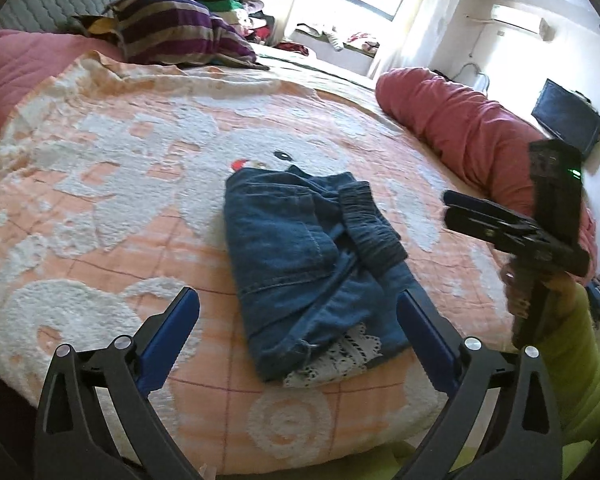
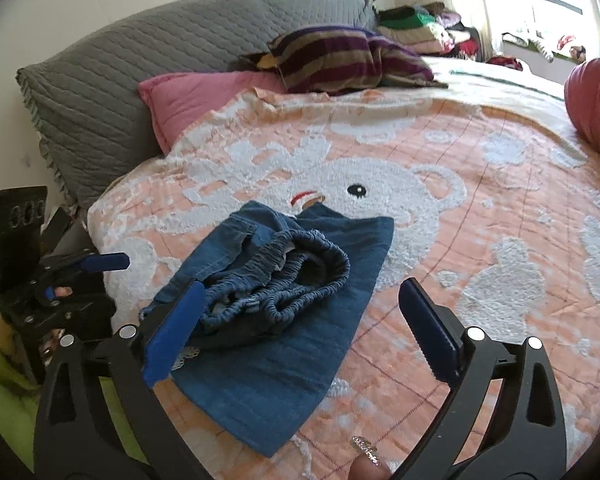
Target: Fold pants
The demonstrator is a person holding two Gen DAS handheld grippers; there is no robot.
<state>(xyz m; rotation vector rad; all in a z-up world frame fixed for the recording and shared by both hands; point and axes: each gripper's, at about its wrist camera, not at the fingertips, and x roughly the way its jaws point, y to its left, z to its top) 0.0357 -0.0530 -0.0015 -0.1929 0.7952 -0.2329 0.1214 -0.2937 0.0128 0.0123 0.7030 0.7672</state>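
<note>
Small blue denim pants [image 1: 300, 264] lie folded in a bundle on the peach and white bear blanket [image 1: 120, 184], elastic waistband on top and white lace trim at the near end. My left gripper [image 1: 298, 300] hovers above their near end, open, nothing between its blue pads. In the right wrist view the same pants [image 2: 276, 320] lie under my right gripper [image 2: 302, 292], which is also open and holds nothing; its left pad [image 2: 176, 332] stands over the waistband. The right gripper [image 1: 500, 228] shows at the right edge of the left wrist view, the left gripper [image 2: 84, 268] at the left edge of the right wrist view.
A striped purple pillow [image 1: 180, 28], a pink pillow [image 2: 196, 100] and a grey quilted headboard cushion [image 2: 148, 72] lie at the bed's head. A rolled red quilt [image 1: 468, 128] runs along the far side. A lime-green sleeve [image 1: 580, 364] shows at the near edge.
</note>
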